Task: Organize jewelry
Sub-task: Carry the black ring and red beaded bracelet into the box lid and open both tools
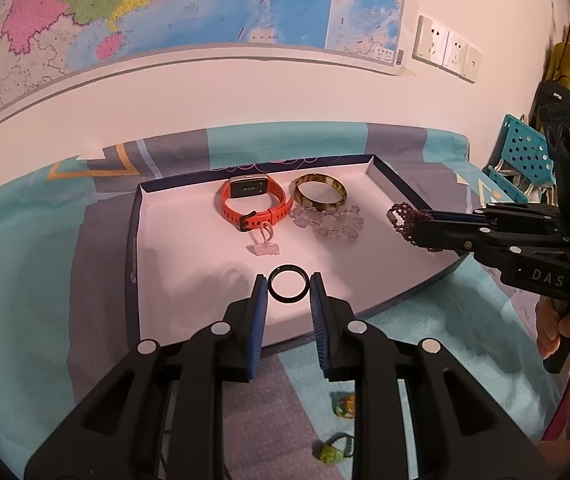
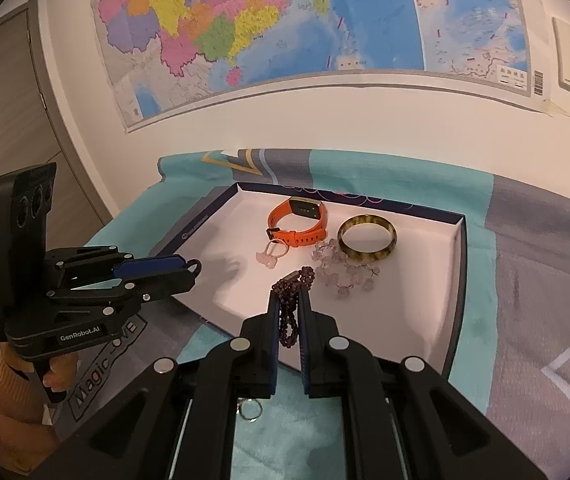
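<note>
Slippage is the main risk: the left tool (image 1: 288, 289) pinches a thin black ring (image 1: 288, 285) only at its fingertips over the tray's (image 1: 395, 178) near edge, while the right tool (image 2: 288, 308) clamps a dangling bead bracelet (image 2: 291, 300) that may snag.

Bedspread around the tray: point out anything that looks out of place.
Loose pieces lie on the bedspread outside the tray: a green trinket, a colourful one and a small metal ring.
</note>
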Tool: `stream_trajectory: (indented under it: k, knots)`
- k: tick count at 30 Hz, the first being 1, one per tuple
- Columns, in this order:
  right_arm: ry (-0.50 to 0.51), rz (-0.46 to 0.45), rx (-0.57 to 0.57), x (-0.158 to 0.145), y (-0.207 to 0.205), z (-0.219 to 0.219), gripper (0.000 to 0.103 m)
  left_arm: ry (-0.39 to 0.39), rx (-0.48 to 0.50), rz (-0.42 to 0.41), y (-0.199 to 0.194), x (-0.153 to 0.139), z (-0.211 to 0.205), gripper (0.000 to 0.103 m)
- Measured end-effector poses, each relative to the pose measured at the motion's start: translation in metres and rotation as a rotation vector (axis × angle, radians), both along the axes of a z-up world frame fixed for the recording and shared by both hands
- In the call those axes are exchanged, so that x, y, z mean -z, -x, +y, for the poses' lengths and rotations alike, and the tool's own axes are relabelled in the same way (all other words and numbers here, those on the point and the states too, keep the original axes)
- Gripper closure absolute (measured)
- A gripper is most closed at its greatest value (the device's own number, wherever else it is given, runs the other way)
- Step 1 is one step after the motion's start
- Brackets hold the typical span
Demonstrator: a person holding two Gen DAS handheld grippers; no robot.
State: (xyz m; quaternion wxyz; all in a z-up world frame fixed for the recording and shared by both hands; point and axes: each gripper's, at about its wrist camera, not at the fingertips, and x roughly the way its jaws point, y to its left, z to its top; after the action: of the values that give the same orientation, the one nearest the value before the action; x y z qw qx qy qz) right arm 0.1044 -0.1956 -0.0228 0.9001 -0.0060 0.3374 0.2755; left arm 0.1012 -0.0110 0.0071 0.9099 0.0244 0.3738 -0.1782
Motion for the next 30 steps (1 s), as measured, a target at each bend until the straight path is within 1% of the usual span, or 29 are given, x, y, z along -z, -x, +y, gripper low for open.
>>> stream_trajectory:
  k: [11,18,22,30]
  knots:
    - [0.043,0.019,-0.004,0.007,-0.026,0.01,0.096,0.002,-0.021,0.05,-0.029,0.013,-0.009,0.081]
    - [0.051,0.039,-0.007,0.014,-0.038,0.015,0.096,-0.003,-0.027,0.09,-0.046,0.024,-0.014,0.081]
    - [0.033,0.065,-0.008,0.019,-0.045,0.015,0.096,-0.002,-0.033,0.11,-0.054,0.03,-0.017,0.081]
    - [0.052,0.09,-0.01,0.026,-0.055,0.018,0.096,0.006,-0.035,0.138,-0.063,0.037,-0.019,0.081]
